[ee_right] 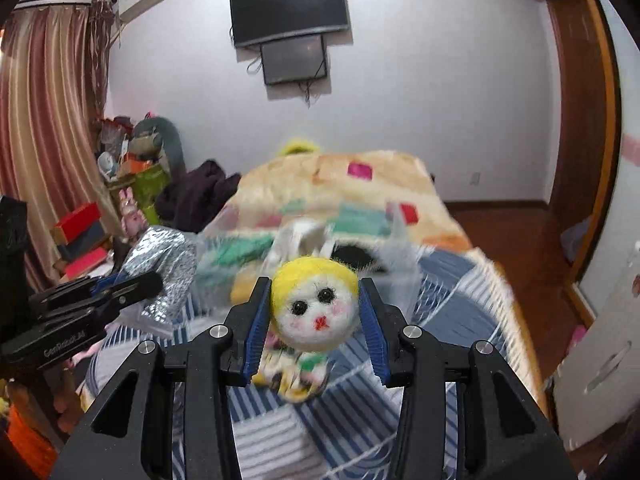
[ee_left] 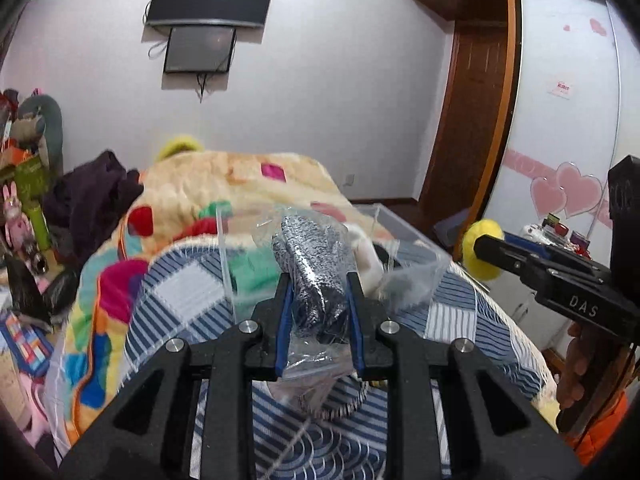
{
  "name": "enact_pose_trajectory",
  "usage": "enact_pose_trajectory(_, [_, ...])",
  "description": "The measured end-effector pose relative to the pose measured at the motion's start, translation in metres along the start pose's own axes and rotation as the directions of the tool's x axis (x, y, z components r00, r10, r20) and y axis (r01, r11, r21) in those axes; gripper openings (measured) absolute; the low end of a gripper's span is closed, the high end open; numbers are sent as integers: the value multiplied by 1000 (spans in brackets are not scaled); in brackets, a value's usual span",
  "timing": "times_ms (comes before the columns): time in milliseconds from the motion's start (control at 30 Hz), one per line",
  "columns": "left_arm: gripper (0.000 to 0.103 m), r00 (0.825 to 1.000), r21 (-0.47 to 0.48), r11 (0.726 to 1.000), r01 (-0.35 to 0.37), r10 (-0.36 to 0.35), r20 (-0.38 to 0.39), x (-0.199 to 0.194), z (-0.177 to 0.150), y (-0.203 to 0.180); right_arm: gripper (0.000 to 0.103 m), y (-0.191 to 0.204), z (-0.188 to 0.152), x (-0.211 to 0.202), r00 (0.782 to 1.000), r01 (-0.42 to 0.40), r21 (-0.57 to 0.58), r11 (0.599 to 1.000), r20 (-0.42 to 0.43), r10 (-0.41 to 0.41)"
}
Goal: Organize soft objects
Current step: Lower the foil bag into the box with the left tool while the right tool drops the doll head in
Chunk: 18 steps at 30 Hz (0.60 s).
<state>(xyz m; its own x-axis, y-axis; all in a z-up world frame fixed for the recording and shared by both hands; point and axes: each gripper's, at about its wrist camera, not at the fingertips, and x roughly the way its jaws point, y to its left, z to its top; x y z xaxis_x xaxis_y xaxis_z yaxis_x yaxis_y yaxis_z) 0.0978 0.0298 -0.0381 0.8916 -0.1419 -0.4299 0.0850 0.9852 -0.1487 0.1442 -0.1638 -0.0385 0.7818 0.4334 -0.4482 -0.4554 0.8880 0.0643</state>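
My left gripper (ee_left: 319,280) is shut on a clear plastic bag holding grey knitted gloves (ee_left: 316,264), lifted above the bed; the bag also shows in the right wrist view (ee_right: 164,264). My right gripper (ee_right: 316,300) is shut on a felt doll (ee_right: 316,304) with a white face and yellow hair, held above the bed; its yellow head also shows in the left wrist view (ee_left: 482,250). A clear plastic box (ee_left: 400,248) sits on the bed beyond both grippers, with a green cloth (ee_left: 256,270) and a white soft object (ee_left: 366,256) inside.
The bed has a blue striped cover (ee_left: 184,296) and a colourful fluffy blanket (ee_left: 240,180). Dark clothes (ee_left: 92,200) and cluttered boxes and toys (ee_left: 24,184) are at the left. A wardrobe (ee_left: 560,120) stands at the right, and a curtain (ee_right: 44,120) hangs at the far left.
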Motion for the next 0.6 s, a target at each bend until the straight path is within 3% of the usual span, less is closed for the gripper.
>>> enact_pose_trajectory(233, [24,997,10,998,-61,60,46,24,19,2,40,-6,18,10,998,31,12,999,45,-32])
enact_pose_trajectory(600, [24,999,-15,999,-33,33,-43,86,33,7,40,-8,21,55,999,25,35,999,-26,-24])
